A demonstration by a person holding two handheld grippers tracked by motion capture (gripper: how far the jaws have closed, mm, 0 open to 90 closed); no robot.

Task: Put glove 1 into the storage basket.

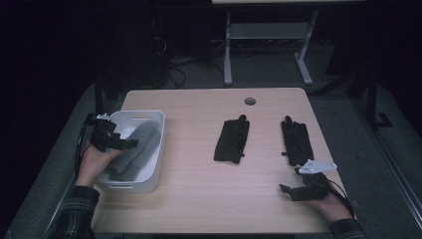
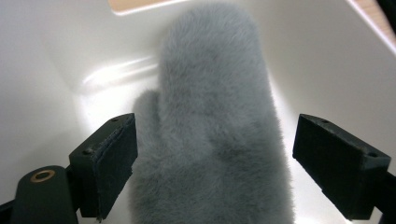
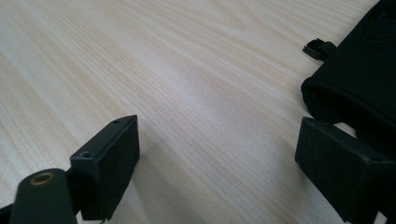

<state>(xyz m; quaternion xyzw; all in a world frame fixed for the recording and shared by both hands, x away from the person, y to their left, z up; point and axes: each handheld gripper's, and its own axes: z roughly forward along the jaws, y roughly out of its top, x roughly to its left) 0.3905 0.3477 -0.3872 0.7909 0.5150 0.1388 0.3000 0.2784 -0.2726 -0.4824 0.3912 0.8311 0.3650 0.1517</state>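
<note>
Left gripper view: fluffy grey mitten [image 2: 215, 126] in white bin [image 2: 42, 70], tongs [image 2: 215, 172] wide, both sides, no grip.

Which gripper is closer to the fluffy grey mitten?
Left. The left gripper is over the grey mitten in the white bin; the right gripper is across the table.

The left claw [image 2: 215, 163] hangs inside the white bin [image 1: 149, 117], its jaws spread wide to either side of the grey furry mitten [image 2: 215, 126], which takes up most of the bin's floor; the bin's walls close in on both flanks. On the desk [image 1: 199, 184], bare wood lies between the bin and the two black gloves [image 1: 232, 140] [image 1: 297, 142]. The right claw [image 3: 217, 161] rests open over bare wood, a black glove's cuff just beside one jaw.
</note>
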